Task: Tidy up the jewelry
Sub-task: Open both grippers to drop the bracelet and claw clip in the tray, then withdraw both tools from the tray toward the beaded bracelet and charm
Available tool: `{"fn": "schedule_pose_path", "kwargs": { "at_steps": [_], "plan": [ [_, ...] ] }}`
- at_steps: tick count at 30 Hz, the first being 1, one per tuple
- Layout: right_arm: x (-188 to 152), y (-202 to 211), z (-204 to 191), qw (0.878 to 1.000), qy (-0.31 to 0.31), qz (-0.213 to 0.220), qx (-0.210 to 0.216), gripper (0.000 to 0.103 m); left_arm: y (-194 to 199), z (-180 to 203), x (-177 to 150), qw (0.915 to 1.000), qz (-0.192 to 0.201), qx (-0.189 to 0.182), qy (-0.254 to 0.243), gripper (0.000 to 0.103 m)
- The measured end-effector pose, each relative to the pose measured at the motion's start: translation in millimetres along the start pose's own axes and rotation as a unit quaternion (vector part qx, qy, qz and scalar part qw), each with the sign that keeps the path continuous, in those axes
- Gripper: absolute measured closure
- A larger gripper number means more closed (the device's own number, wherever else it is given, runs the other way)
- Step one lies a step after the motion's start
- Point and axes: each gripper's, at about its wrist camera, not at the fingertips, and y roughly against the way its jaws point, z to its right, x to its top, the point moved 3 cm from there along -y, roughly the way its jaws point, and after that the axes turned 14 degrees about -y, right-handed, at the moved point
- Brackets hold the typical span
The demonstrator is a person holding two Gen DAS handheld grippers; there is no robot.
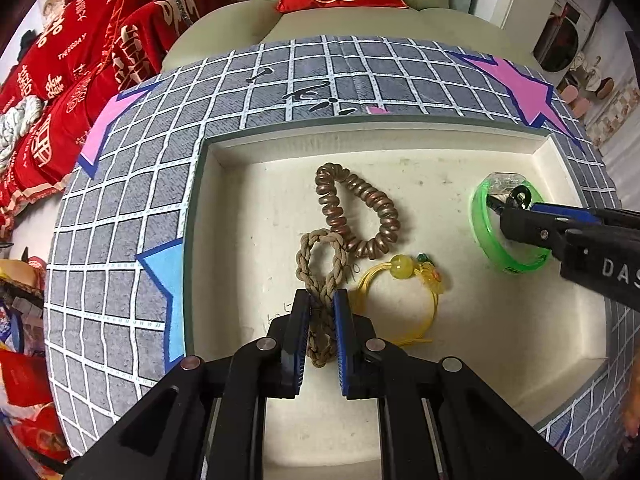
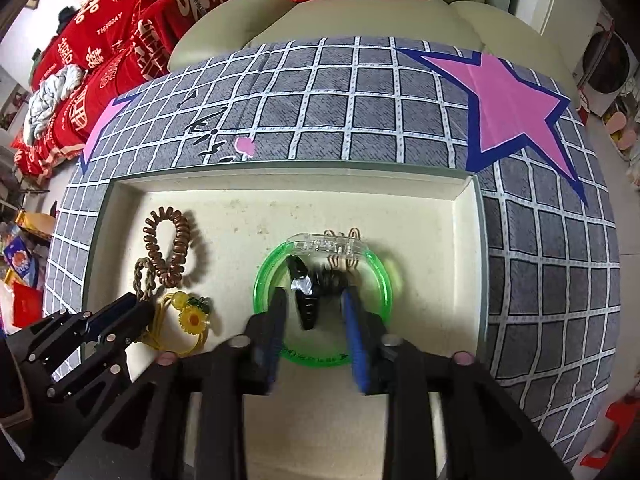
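One cream tray (image 1: 224, 240) held four bands: the left gripper (image 1: 322, 300) clamped one braided tan rope loop (image 1: 320, 264); the right gripper (image 2: 316, 300), apart, straddled one black clip (image 2: 306, 300) inside one green plastic bangle (image 2: 264, 280).

Tray (image 1: 400, 140) floor: open along the far wall and the near side. Left half is crowded: coiled hair tie (image 1: 356, 210), braided tie (image 1: 320, 280) and yellow bead bracelet (image 1: 404, 292) lie touching or just beside one another. Green bangle (image 2: 324, 292) occupies the right, black clip (image 2: 306, 300) inside it. Raised tray walls bound every side.
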Motion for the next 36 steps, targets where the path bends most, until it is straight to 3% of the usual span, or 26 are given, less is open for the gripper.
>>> {"fn": "schedule_pose_path", "kwargs": {
  "at_steps": [1, 14, 17, 19, 27, 33, 36],
  "plan": [
    [0, 0, 0, 1.0, -0.002, 0.0, 0.0, 0.051, 1, 0, 0, 1.0, -0.001, -0.003, 0.001, 0.083],
    [2, 26, 8, 0.998, -0.038, 0.019, 0.038, 0.045, 15, 1, 3, 0.9999, 0.016, -0.002, -0.005, 0.081],
    [0, 39, 11, 0.998, -0.047, 0.031, 0.039, 0.045, 24, -3, 3, 0.9995, 0.031, -0.003, 0.009, 0.0],
    [0, 46, 13, 0.997, -0.053, 0.037, 0.043, 0.045, 39, -5, 4, 0.9979, 0.063, 0.009, 0.012, 0.0],
    [-18, 65, 21, 0.996, -0.07, 0.038, 0.05, 0.044, 62, 1, 2, 0.9971, 0.075, 0.009, -0.003, 0.0],
    [-35, 78, 26, 0.994, -0.08, 0.04, 0.057, 0.021, 78, 7, -17, 0.9971, 0.075, 0.005, -0.01, 0.0],
    [-45, 86, 29, 0.993, -0.09, 0.042, 0.066, 0.02, 86, 11, -29, 0.9973, 0.072, -0.001, -0.014, 0.0]
  ]
}}
